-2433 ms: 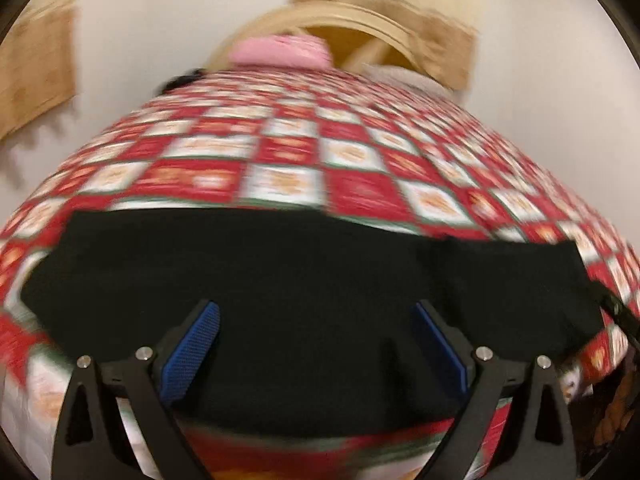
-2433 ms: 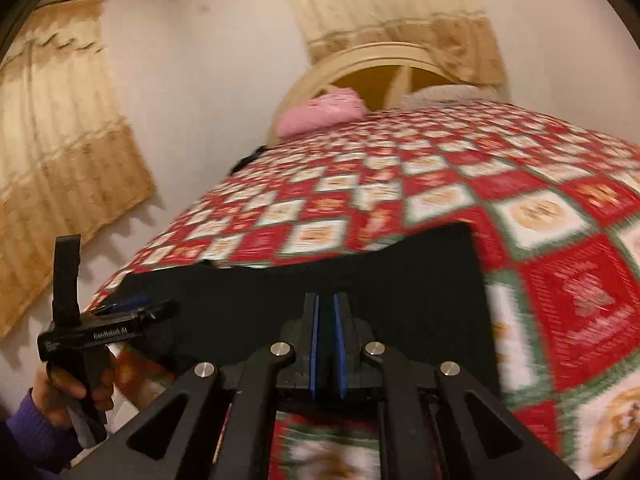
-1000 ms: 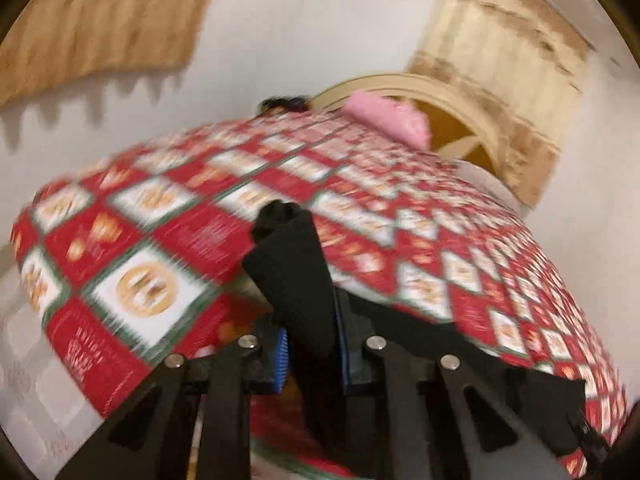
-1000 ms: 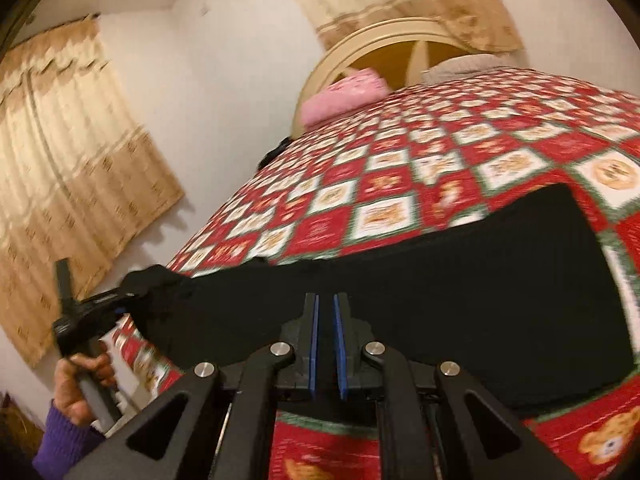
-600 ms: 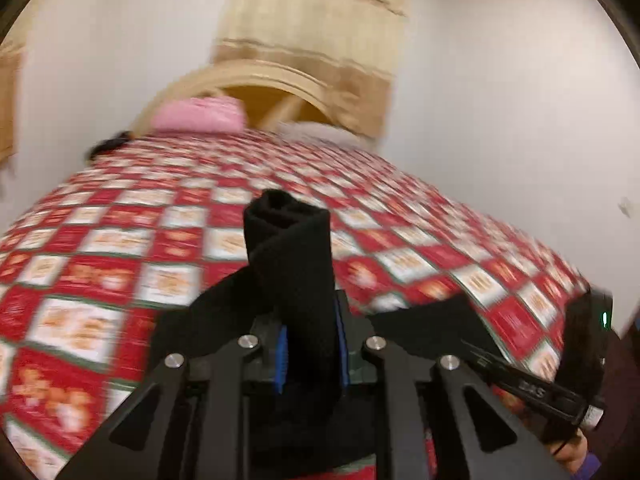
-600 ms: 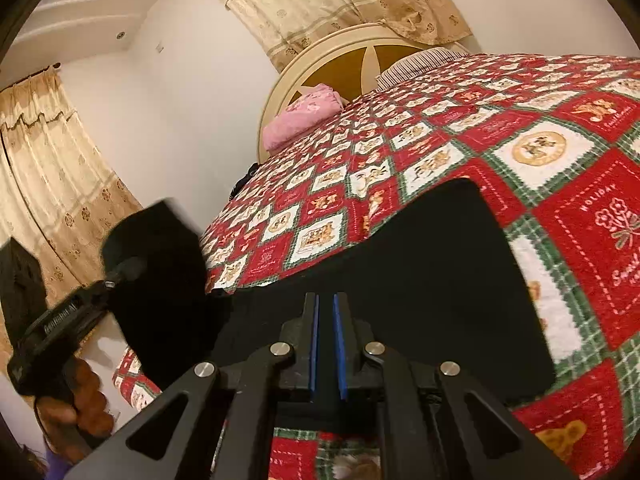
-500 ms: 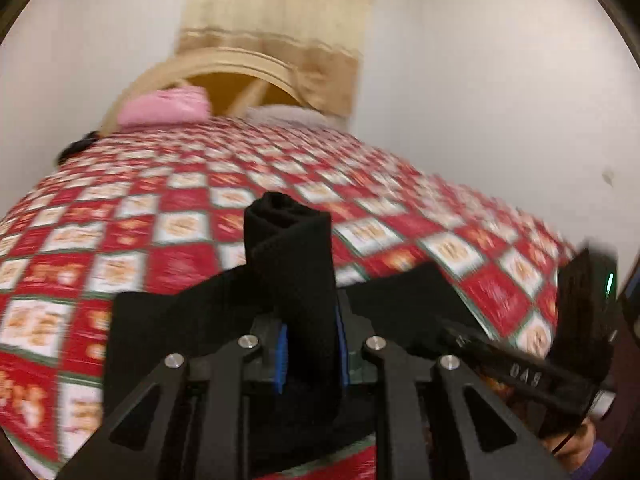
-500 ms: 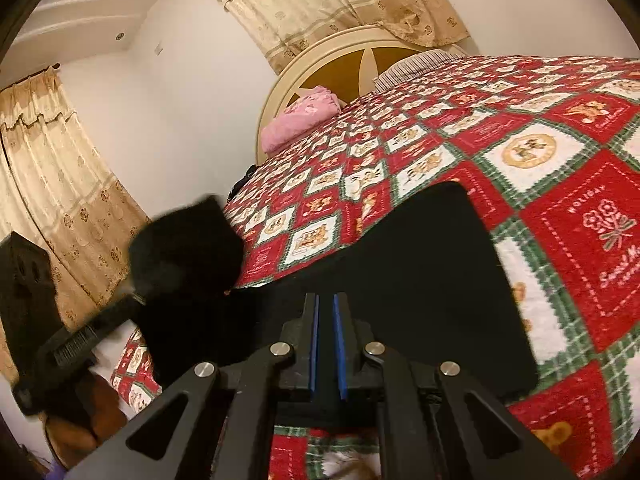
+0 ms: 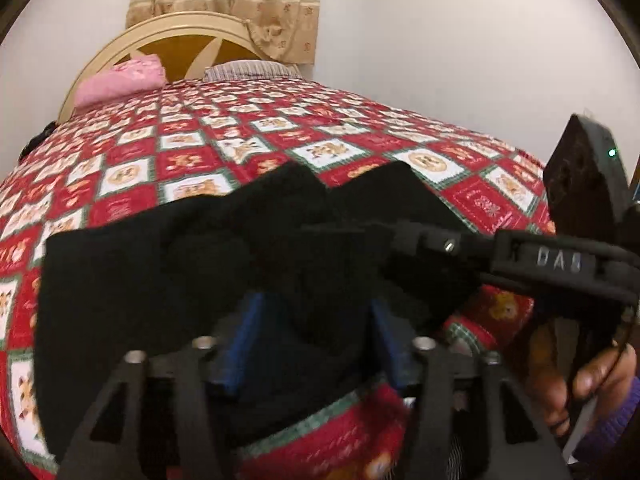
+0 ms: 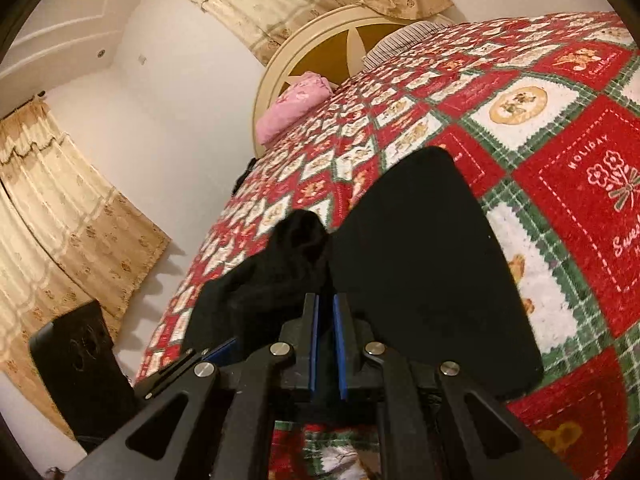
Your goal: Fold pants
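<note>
The black pants lie folded over on the red checked quilt near the bed's front edge. My left gripper is open, its blue pads spread over the loose folded-over end of the pants. My right gripper is shut on the near edge of the pants. Its black body reaches in from the right in the left wrist view. A bunched end of cloth stands up just left of the right gripper.
A pink pillow and a striped pillow lie by the round headboard at the far end. Curtains hang on the left wall. A dark speaker box stands on the floor left of the bed.
My left gripper carried the pant end across to the right gripper's side, lowered it onto the pants and opened. The right gripper stayed shut on the pants' edge.
</note>
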The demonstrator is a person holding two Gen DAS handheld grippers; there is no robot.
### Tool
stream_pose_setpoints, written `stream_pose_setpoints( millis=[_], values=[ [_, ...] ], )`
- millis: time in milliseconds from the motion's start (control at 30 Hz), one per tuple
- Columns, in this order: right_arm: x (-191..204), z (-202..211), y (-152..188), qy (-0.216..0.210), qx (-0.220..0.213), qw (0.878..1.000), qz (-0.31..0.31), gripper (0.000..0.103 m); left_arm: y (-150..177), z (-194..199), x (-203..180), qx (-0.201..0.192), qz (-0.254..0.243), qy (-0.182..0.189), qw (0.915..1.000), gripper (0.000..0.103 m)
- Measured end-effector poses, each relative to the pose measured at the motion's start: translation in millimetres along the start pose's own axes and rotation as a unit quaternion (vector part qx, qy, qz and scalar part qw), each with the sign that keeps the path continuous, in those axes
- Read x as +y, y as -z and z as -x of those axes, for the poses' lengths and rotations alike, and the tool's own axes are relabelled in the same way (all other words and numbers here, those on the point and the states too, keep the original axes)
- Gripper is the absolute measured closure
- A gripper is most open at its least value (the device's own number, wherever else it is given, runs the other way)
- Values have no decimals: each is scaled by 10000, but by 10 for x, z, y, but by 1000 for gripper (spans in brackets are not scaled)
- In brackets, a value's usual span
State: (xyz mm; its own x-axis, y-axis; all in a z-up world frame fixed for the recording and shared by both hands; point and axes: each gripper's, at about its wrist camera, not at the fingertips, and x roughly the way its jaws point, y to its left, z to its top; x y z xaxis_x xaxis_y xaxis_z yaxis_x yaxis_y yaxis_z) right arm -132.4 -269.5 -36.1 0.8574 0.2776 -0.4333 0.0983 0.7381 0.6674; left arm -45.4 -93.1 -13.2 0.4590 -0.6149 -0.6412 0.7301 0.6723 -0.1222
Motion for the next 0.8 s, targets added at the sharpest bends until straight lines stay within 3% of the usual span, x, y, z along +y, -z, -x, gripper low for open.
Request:
stream_pose_setpoints(
  millis=[67,133,233,333,400,467,567,600,633,800],
  values=[
    [32,77,-23,-167,-113,9997,-124,55,11,200,111,-156,90,-91,9998,36],
    [70,111,-62,-243,-217,9993,-155,51,16,385,260,-323,259,-241,9989,34],
    [167,19,-115,-183,-164,9997,59,51,45,652,530,-554,595,-552,9952,25],
    [145,-172,-129,-101,-11,9999,-81,52,101,829,822,-731,945,-1017,9876,24],
    [173,-327,-78,-52,219,9996,-143,52,160,865,1008,-696,1193,-1383,9807,24],
    [347,-402,-3,299,311,9985,325,52,235,855,1178,-585,1525,-1561,9741,24],
    [490,-479,126,295,571,9961,607,54,334,800,1339,-429,1939,-1544,9678,24],
    [503,-491,164,346,626,9949,709,61,361,774,1355,-387,2019,-1525,9667,24],
    [530,-503,201,491,656,9924,921,75,380,751,1372,-346,2093,-1498,9657,24],
    [739,-449,199,666,618,9801,1766,83,369,741,1339,-321,2059,-1493,9666,24]
  ],
)
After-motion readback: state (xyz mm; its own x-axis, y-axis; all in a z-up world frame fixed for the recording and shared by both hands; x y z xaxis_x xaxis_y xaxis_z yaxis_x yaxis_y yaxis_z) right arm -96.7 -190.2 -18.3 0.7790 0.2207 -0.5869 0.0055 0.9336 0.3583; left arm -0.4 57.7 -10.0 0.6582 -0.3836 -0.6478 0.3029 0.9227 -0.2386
